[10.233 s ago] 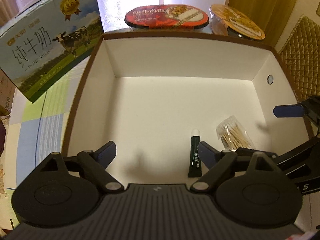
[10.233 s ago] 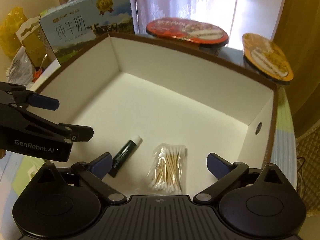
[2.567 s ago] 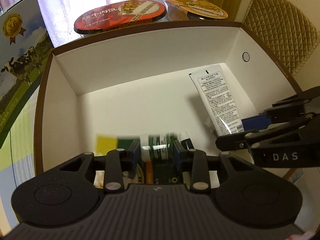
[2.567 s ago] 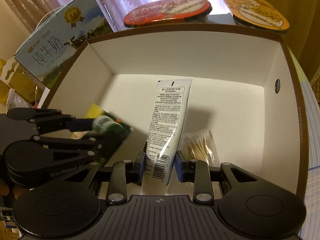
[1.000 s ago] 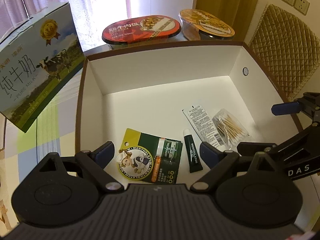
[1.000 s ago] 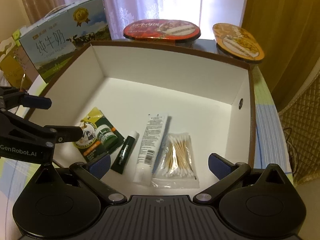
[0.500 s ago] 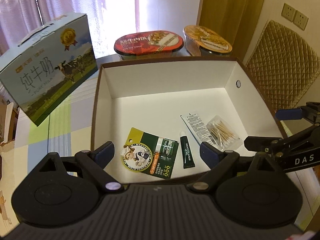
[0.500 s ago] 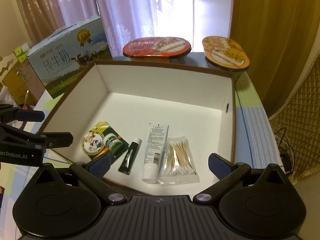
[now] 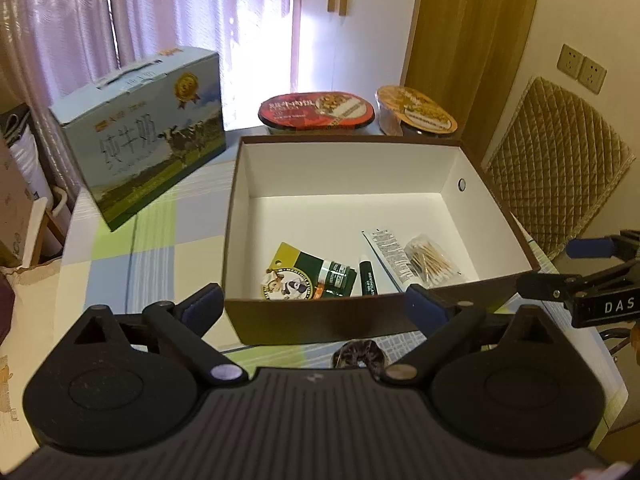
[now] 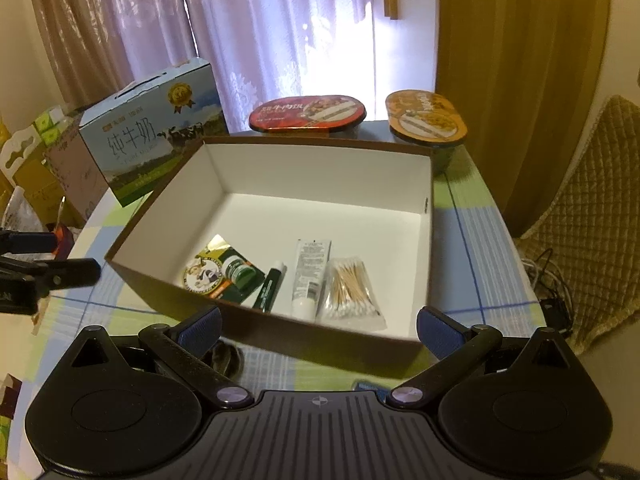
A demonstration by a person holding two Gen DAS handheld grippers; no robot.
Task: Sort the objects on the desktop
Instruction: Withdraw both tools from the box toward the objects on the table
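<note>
A brown box [image 9: 320,320] [image 10: 280,334] with white inside stands on the checked tablecloth. Along its near wall lie a green lip-balm card [image 9: 310,274] [image 10: 222,272], a dark green tube [image 9: 368,278] [image 10: 270,286], a white tube [image 9: 390,252] [image 10: 308,274] and a bag of cotton swabs [image 9: 430,262] [image 10: 350,288]. My left gripper [image 9: 316,308] is open and empty, held back in front of the box. My right gripper [image 10: 320,326] is open and empty too, also short of the box. A dark scrunchie [image 9: 358,354] [image 10: 224,356] lies on the cloth just before the box.
A blue milk carton [image 9: 144,148] [image 10: 154,136] stands left of the box. Behind the box sit a red meal tray [image 9: 318,110] [image 10: 308,114] and an orange meal tray [image 9: 416,110] [image 10: 426,120]. A quilted chair back [image 9: 556,164] is at right. A small blue object [image 10: 366,386] peeks out beside the right gripper.
Both grippers let go of the lip-balm card and the white tube inside the box, opened, and pulled up and back. The scrunchie on the cloth has come into view.
</note>
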